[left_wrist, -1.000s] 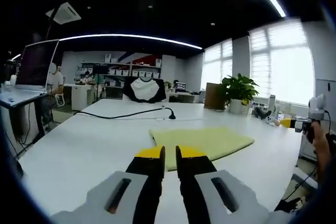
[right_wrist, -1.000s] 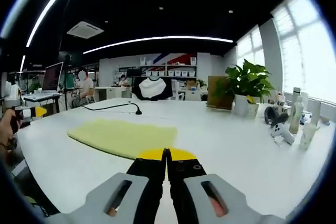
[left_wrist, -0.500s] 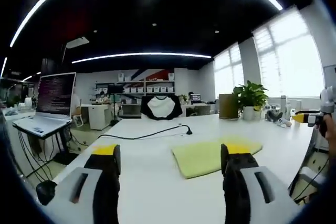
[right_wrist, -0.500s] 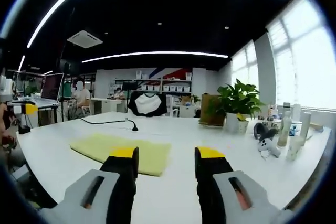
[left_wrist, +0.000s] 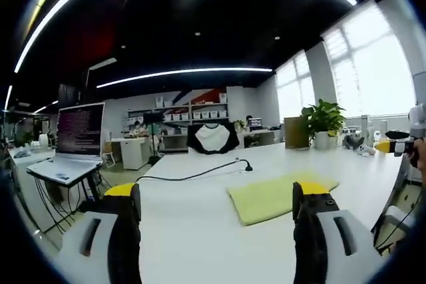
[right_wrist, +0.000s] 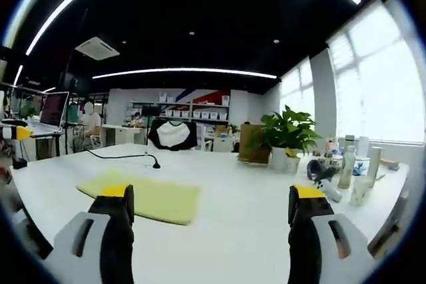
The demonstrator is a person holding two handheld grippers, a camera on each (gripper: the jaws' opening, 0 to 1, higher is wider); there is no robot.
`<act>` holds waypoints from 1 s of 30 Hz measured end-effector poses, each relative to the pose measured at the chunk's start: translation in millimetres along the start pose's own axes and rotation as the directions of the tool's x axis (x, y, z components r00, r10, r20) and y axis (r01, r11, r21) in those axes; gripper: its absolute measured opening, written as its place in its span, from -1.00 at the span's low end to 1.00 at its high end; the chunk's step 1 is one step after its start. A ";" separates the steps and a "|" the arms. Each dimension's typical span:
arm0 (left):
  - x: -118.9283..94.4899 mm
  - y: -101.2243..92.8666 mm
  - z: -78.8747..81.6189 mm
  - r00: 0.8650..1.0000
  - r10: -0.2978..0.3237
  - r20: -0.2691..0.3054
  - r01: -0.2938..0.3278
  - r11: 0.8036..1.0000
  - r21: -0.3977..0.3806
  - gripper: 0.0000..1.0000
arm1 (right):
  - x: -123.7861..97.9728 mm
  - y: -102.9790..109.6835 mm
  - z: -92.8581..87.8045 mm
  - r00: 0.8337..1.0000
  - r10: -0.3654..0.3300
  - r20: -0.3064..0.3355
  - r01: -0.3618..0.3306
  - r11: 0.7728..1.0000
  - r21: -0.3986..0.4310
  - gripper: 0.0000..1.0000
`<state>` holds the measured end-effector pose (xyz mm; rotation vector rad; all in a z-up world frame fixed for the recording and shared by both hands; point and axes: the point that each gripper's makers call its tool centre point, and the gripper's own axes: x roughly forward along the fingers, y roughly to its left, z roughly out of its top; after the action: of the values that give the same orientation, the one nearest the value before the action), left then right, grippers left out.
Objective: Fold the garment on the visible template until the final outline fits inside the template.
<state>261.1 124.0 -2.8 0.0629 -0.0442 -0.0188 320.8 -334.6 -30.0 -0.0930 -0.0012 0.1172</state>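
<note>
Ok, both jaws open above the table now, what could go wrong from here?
Both grippers sit raised and level, with the yellow cloth low in both views, so a descent may miss its edge. The black cable lies just beyond the cloth and could snag. Bottles crowd the table's right end; a wide right-hand swing might knock them.

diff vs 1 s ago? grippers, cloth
Both grippers went from shut to wide open: left gripper, right gripper. Neither holds anything. Both cameras tilted up a little. The yellow cloth lies flat on the white table as before.
</note>
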 end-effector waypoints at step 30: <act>-10.8 7.6 5.4 1.000 0.004 0.030 -0.004 1.000 -0.030 0.99 | -2.8 -4.8 -10.1 0.998 0.023 -0.059 -0.024 1.000 -0.012 0.99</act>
<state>250.2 131.4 2.6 0.0326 -0.0736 -0.0164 318.7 -340.6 -39.6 -0.1095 0.0577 0.1376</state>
